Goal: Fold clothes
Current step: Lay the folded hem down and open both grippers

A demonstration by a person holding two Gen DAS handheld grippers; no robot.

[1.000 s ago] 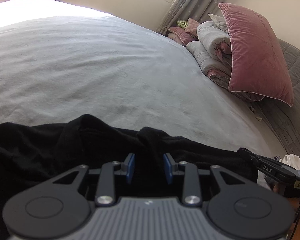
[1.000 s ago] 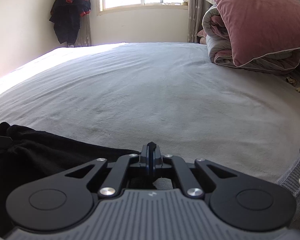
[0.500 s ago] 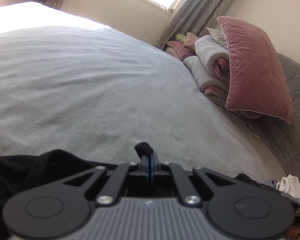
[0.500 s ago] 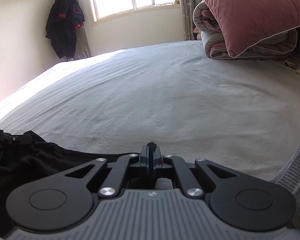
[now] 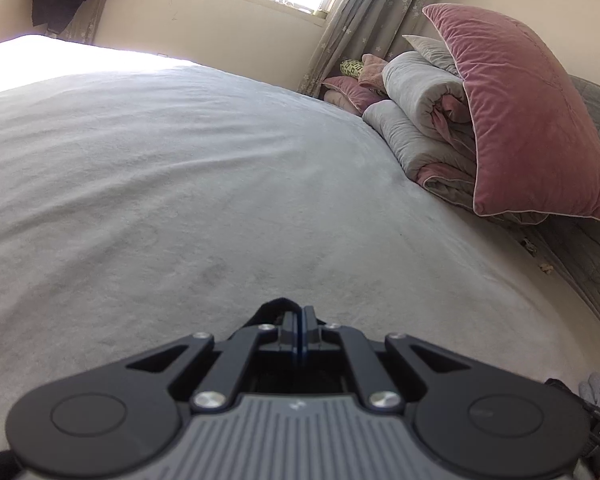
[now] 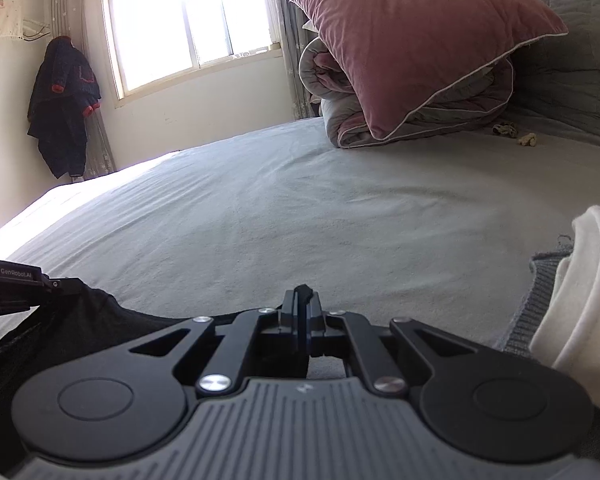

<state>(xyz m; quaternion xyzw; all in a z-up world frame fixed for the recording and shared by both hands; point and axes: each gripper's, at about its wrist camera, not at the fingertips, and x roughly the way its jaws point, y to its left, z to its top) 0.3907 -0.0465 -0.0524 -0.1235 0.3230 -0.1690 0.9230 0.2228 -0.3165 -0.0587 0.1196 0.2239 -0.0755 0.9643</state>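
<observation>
On the near edge of the grey bed [image 6: 260, 208], your left gripper [image 5: 299, 316] and right gripper [image 6: 302, 300] each pinch the black garment [image 6: 100, 320], hanging between them; no fold visible yet, folding all remains.

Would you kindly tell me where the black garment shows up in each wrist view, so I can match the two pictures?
Left wrist: only a small fold of the black garment shows, pinched at the closed left gripper, bottom centre.
Right wrist: it spreads across the lower left, one edge clamped in the right gripper.
Shared landmark: the pink pillow.
</observation>
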